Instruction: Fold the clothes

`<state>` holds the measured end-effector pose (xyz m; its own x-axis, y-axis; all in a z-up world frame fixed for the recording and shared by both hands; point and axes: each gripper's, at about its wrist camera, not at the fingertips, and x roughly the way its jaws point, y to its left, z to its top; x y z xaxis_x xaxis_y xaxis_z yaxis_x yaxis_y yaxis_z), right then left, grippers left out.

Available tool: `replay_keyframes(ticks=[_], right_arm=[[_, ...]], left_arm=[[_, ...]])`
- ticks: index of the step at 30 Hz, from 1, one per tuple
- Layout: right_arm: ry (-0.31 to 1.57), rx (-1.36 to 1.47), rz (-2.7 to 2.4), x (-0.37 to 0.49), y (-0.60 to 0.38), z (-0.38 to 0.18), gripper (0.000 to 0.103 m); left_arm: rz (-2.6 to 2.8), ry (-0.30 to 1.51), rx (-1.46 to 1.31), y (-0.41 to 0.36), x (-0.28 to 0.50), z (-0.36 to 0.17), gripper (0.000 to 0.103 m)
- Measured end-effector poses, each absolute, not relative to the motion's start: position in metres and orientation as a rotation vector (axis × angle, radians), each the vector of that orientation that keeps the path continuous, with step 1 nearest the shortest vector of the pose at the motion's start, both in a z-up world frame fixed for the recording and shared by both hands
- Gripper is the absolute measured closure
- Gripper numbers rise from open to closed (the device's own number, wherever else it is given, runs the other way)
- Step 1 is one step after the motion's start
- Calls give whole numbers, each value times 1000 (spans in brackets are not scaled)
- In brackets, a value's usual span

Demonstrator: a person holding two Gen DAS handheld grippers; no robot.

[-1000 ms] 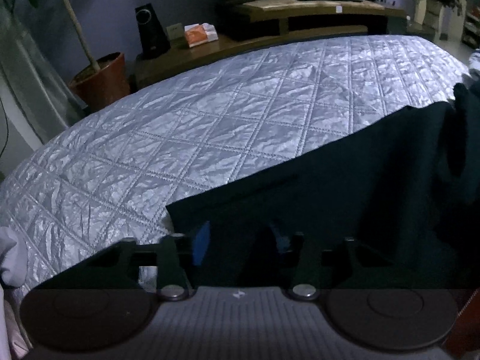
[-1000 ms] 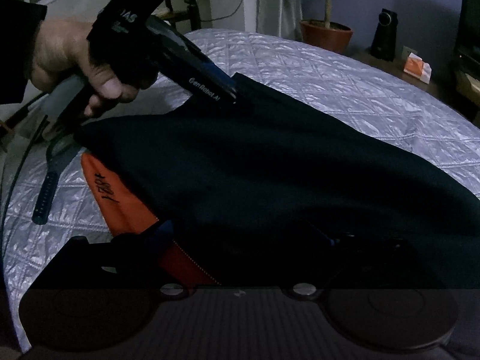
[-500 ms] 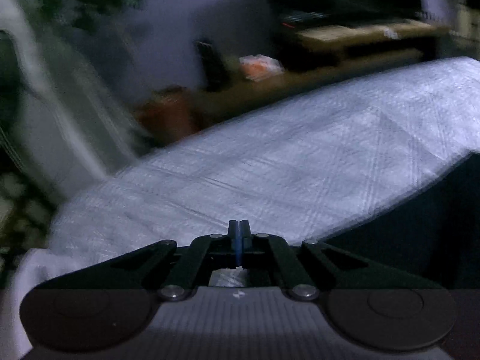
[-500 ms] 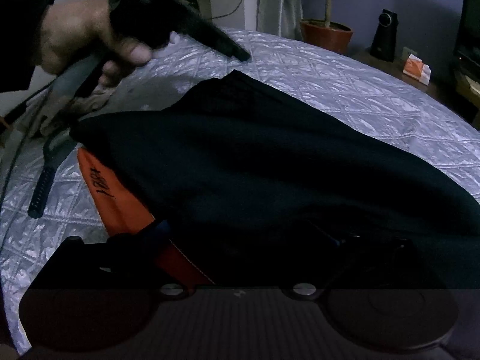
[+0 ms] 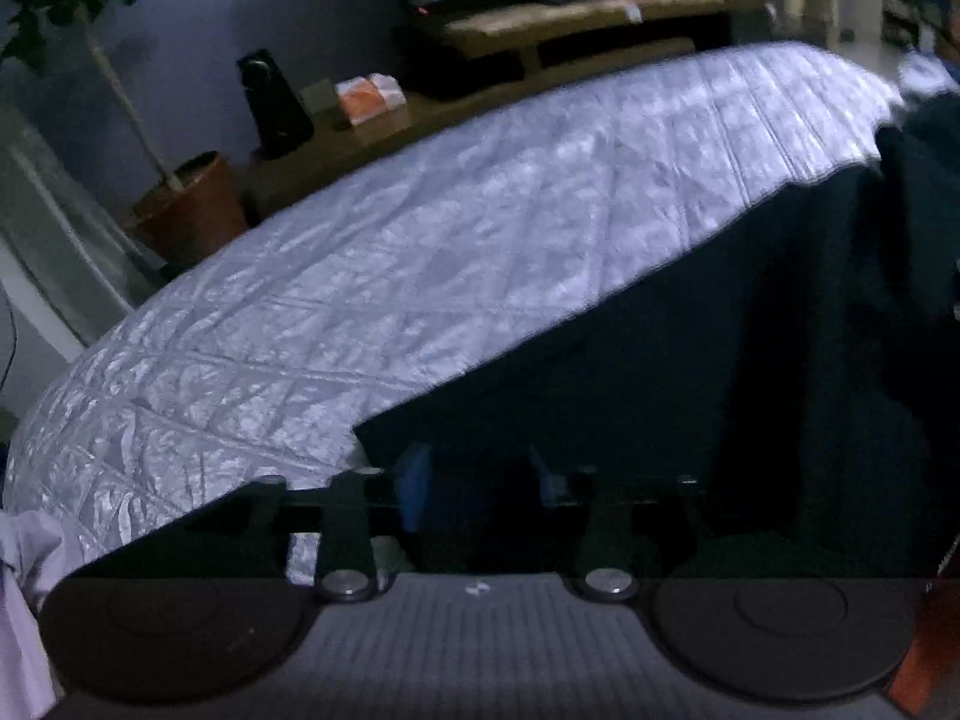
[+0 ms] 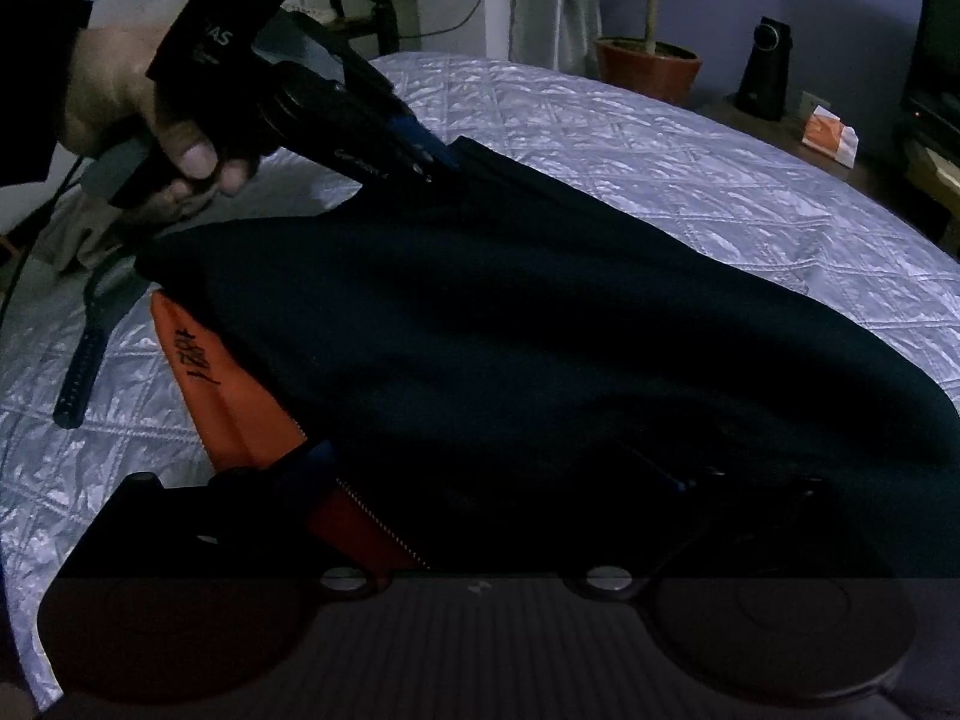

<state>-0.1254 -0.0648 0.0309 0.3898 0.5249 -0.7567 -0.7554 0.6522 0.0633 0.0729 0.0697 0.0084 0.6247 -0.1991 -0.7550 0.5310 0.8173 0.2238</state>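
A dark jacket (image 6: 540, 330) with an orange lining (image 6: 222, 384) and a zipper lies spread on the quilted bed; in the left wrist view its cloth (image 5: 720, 360) fills the right side. A person's hand (image 6: 120, 102) holds my left gripper (image 6: 435, 156) at the jacket's far corner. Seen from its own camera, my left gripper (image 5: 478, 483) has its jaws opening, blue pads apart, with the dark corner lying between them and not pinched. My right gripper (image 6: 492, 474) stands wide open over the near hem, with the dark cloth and orange lining between its fingers.
The silver quilted cover (image 5: 420, 252) reaches out beyond the jacket. A grey strap (image 6: 84, 360) lies on the bed left of the jacket, and a pale cloth (image 5: 18, 570) sits at the bed's near-left edge. Beyond the bed stand a potted plant (image 5: 186, 210), a speaker (image 5: 273, 102) and a low wooden stand (image 5: 570, 18).
Half a second ago the left gripper was shut and lifted off the jacket, over bare quilt. Now it is back at the jacket's corner with its jaws apart. The right gripper has stayed put.
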Motion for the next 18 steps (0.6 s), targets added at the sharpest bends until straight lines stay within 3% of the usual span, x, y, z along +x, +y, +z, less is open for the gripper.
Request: replay_keyframes(ticks=[4,10,12,13,14,16,18], right_arm=[[830,-320,833,-126,-64,30,0],[825,-325,834,-126,-64,30,0],[824,-327,835,-126,-64,29,0],[823,-327,835,-126,-64,29,0],[823,-327,835,-126,-64,29,0],[822,-327,836,-126,-64,29,0],[820,-329,835,-127,-63,29,0]], left_arm=[[-444,761,419,75,76,15,56],[-513,802,442,67,67,9,31],[-494,789,445,68,67,7,17],[-487,795,428,71,69,6,16],[-479,801,411,73,72,5,15],[-492,821,365,77,78,4,24],[-494,804,377,76,75,8,50]])
